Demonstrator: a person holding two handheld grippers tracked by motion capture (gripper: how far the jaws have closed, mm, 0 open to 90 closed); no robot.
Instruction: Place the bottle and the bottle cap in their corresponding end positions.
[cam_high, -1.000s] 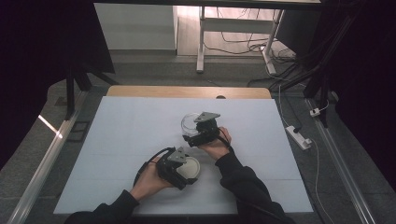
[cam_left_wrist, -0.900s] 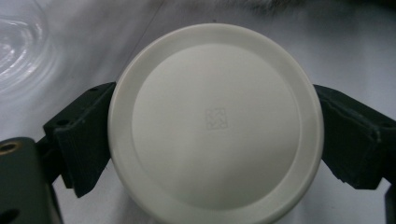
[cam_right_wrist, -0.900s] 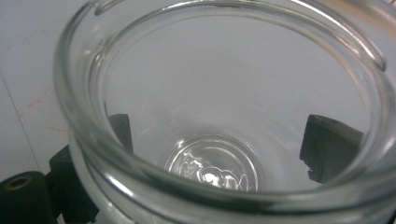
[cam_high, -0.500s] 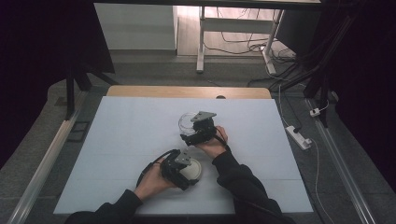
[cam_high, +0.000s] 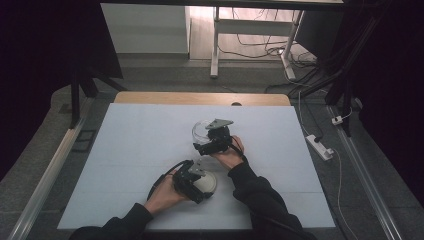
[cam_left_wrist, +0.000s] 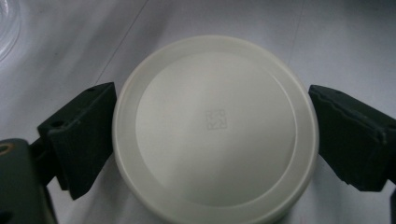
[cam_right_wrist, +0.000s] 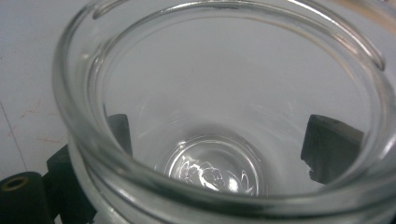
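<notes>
Nearest the person, the left tool (cam_high: 196, 176) sits low over the pale grey bench (cam_high: 130, 150), held in the left hand (cam_high: 162, 196) with its black cable looping out behind. Between its two black jaws lies a round, cream-white plastic lid (cam_left_wrist: 215, 128), flat on the bench surface. In the left gripper view the left jaw touches the lid's rim, while the right jaw stands just beside the rim with a thin sliver of bench showing between them (so the jaws bracket the lid without clamping it; the tool is spread wide). A small square mark is embossed at the lid's centre.

A little farther up the bench, the right hand (cam_high: 229, 155) holds the right tool (cam_high: 212, 140), which has a grey three-cornered plate on top. Its jaws are closed against the sides of a clear round glass jar (cam_right_wrist: 224, 116) standing upright with its mouth open. Seen in the right gripper view, both black jaws show through the glass wall, pressed to either side of the jar's body. The jar (cam_high: 202, 131) is empty and stands near the middle of the bench, close beyond the lid (cam_high: 206, 182).

Beyond the bench's wooden far edge lie grey floor and a white power strip (cam_high: 318, 146) off to the right.
</notes>
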